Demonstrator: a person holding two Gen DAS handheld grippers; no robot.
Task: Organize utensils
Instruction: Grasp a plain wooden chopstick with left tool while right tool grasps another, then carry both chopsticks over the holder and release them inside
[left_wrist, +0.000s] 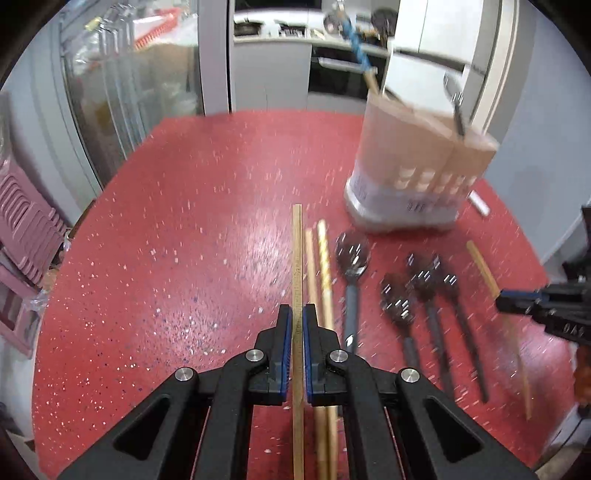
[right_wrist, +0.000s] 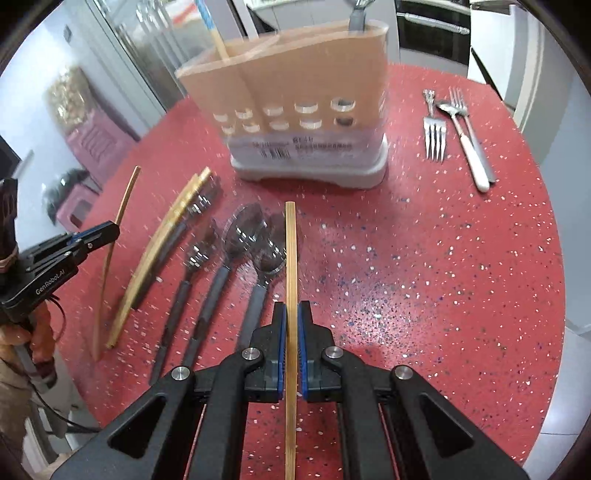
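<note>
Red speckled table (right_wrist: 443, 258), round. Tan caddy (right_wrist: 295, 92) on a white base stands at the far side, divided into compartments; a blue-handled utensil (left_wrist: 356, 44) sticks up from 1 compartment, a grey handle from another.

Left gripper (left_wrist: 297, 312): fingers pinched on 1 chopstick (left_wrist: 297, 258), which runs straight between the blue pads and out past the tips. The stick appears lifted off the table; contact at its far end is unclear. In the right wrist view the same gripper (right_wrist: 114, 229) shows at the left edge, a gloved hand (right_wrist: 22, 332) on its grip.

Right gripper (right_wrist: 291, 308): fingers pinched on a second chopstick (right_wrist: 291, 258), held the same way, its far end over the spoon bowls.

On the table just right of the left gripper's stick: 2 chopsticks (left_wrist: 319, 280) lying side by side. Right of them, dark-handled cutlery (left_wrist: 406, 302) in a loose row, spoons and forks, bowls and tines toward the caddy; blur hides the exact count.

Far right, well apart from the row: forks and a white-handled spoon (right_wrist: 465, 144), near the table rim, right of the caddy.

Beyond the table: pink crates (left_wrist: 22, 229) at left, kitchen counters at the back.
</note>
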